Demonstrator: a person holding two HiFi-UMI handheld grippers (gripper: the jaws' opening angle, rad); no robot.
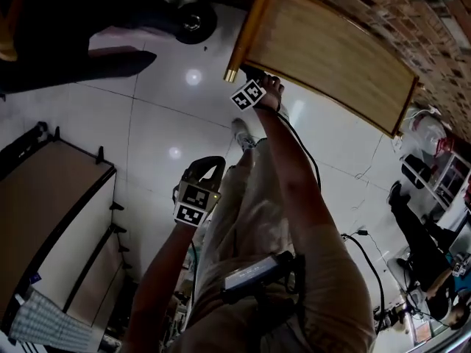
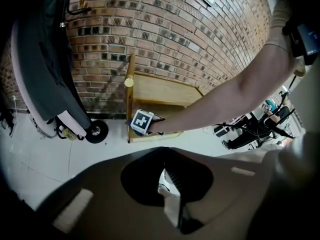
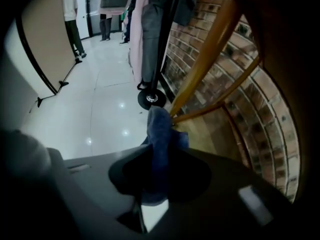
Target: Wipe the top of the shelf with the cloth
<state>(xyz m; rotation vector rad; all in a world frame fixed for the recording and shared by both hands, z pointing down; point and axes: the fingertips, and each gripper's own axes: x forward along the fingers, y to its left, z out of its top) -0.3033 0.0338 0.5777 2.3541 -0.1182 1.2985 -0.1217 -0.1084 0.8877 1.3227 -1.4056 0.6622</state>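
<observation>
The wooden shelf (image 1: 331, 50) stands against the brick wall, its light top slanting across the upper right of the head view. My right gripper (image 1: 254, 76) is at the shelf's near left corner, by the round wooden post (image 1: 246, 31). It is shut on a blue cloth (image 3: 160, 144), which hangs forward against the post and the shelf's edge (image 3: 210, 129). From the left gripper view, a bit of the blue cloth (image 2: 135, 133) shows under the right gripper's marker cube (image 2: 142, 121). My left gripper (image 1: 206, 166) hangs low by the person's leg, shut and holding nothing (image 2: 170, 176).
A clothes rack with a wheeled base (image 1: 193, 20) and dark garments (image 2: 45, 59) stands left of the shelf. A beige partition panel (image 1: 51, 212) runs along the left. Cables (image 1: 368, 256) trail over the white tiled floor, and a seated person (image 1: 419, 226) is at the right.
</observation>
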